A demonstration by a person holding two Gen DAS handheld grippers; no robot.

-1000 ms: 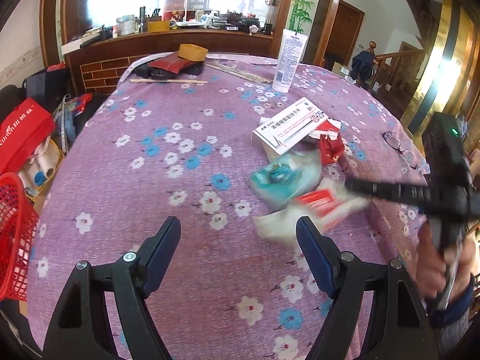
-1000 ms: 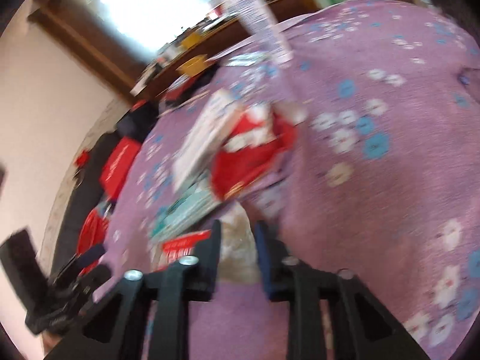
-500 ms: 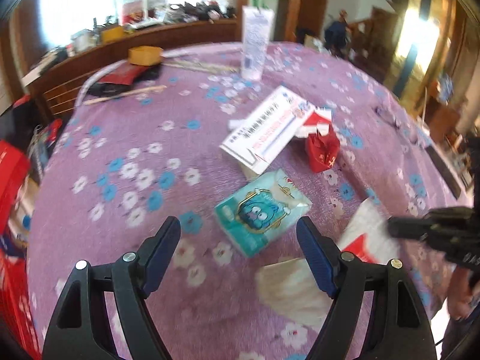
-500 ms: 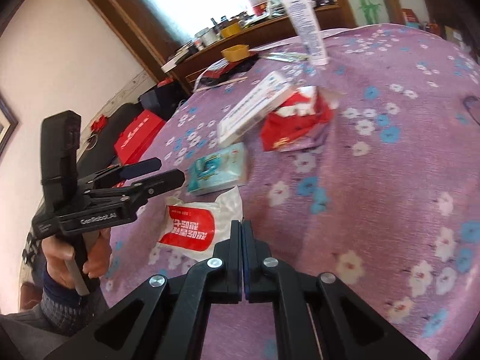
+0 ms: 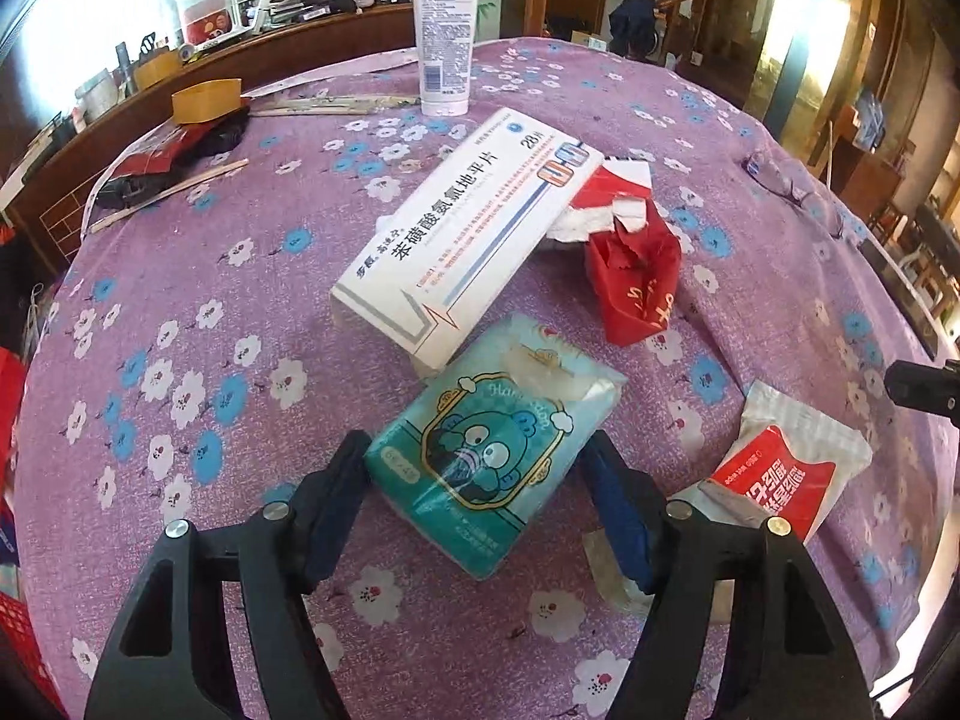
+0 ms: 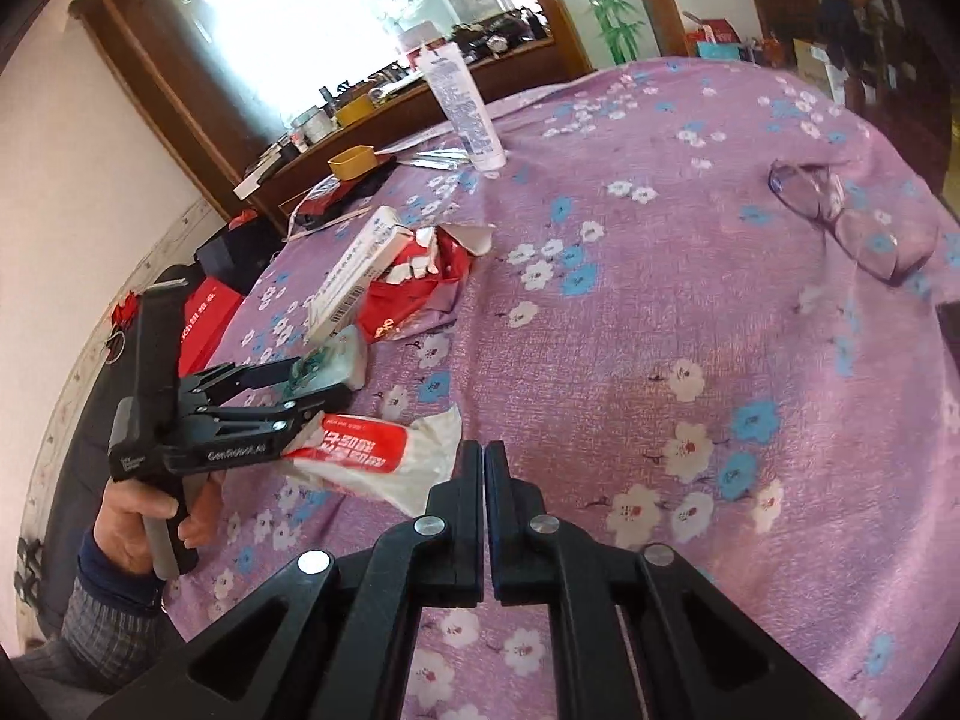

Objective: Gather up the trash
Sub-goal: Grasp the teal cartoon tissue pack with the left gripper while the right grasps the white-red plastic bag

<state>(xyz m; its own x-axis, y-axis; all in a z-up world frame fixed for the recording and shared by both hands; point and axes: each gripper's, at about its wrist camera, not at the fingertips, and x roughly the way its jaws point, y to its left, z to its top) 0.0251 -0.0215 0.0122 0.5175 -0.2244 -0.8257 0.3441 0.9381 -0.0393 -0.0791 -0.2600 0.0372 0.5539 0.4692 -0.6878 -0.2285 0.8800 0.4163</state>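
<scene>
A teal tissue pack (image 5: 492, 444) lies on the purple flowered tablecloth (image 5: 180, 312). My left gripper (image 5: 477, 468) is open, with its fingers on either side of the pack; it also shows in the right wrist view (image 6: 294, 381). A white medicine box (image 5: 468, 228) and torn red packaging (image 5: 636, 276) lie just beyond. A red-and-white wrapper (image 5: 780, 468) lies to the right on the cloth; in the right wrist view the wrapper (image 6: 372, 450) sits just ahead of my right gripper (image 6: 483, 450), which is shut and empty.
A white lotion tube (image 5: 444, 30) stands at the table's far side. Wooden sticks (image 5: 168, 192), dark items and a yellow tub (image 5: 204, 99) lie far left. Glasses (image 6: 840, 216) rest on the cloth at right. A red basket (image 5: 15, 630) is by the left edge.
My left gripper moved forward so its fingers now straddle the tissue pack. My right gripper let go of the red-and-white wrapper, shut, and drew back from it.
</scene>
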